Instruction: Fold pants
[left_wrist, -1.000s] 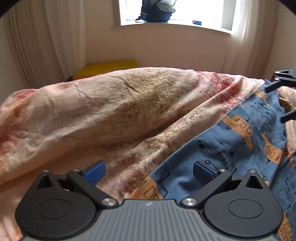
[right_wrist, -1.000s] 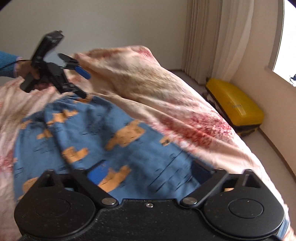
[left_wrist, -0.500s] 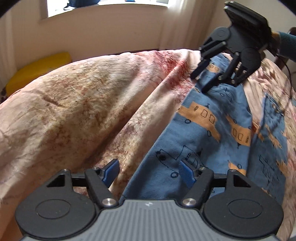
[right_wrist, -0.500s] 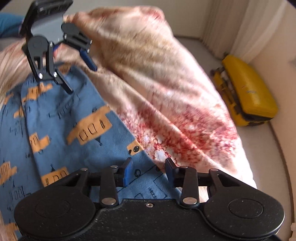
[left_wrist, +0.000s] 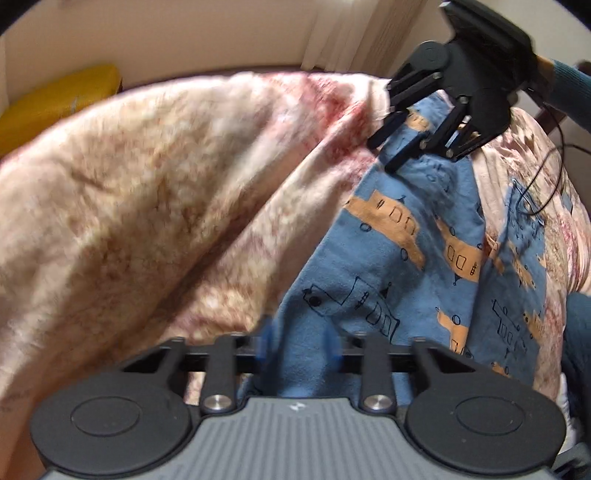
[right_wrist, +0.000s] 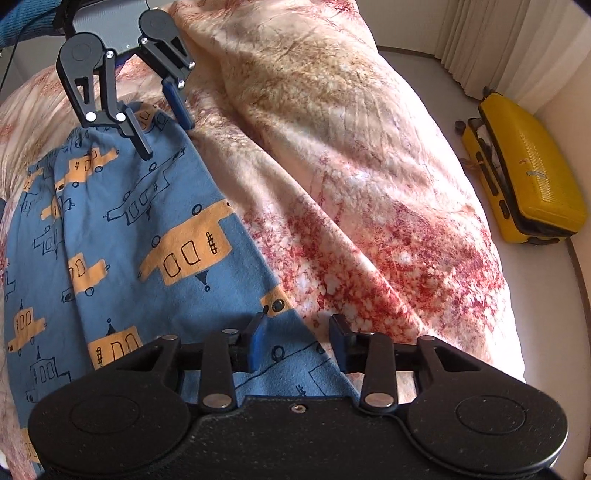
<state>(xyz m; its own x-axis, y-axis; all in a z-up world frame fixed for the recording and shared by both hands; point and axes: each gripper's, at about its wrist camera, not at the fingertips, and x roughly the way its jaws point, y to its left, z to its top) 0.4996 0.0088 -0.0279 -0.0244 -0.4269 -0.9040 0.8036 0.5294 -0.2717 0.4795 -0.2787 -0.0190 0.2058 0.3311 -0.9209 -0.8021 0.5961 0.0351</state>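
Blue pants (left_wrist: 399, 266) with orange vehicle prints lie flat on a pink and red mottled duvet (left_wrist: 147, 177); they also show in the right wrist view (right_wrist: 122, 229). My left gripper (left_wrist: 299, 341) straddles one end edge of the pants, its blurred blue pads partly closed around the cloth. It also shows in the right wrist view (right_wrist: 166, 125). My right gripper (right_wrist: 297, 343) straddles the other end's edge, its jaws apart around the cloth. It also shows in the left wrist view (left_wrist: 388, 151).
A yellow suitcase (right_wrist: 524, 173) lies on the floor beside the bed, near white curtains (right_wrist: 509, 44). The duvet (right_wrist: 351, 147) bulges high alongside the pants. A black cable (left_wrist: 550, 173) hangs over the bed's far side.
Both grippers have come down onto the ends of the pants and have narrowed. The left pads have closed in markedly on the cloth edge and are still moving.
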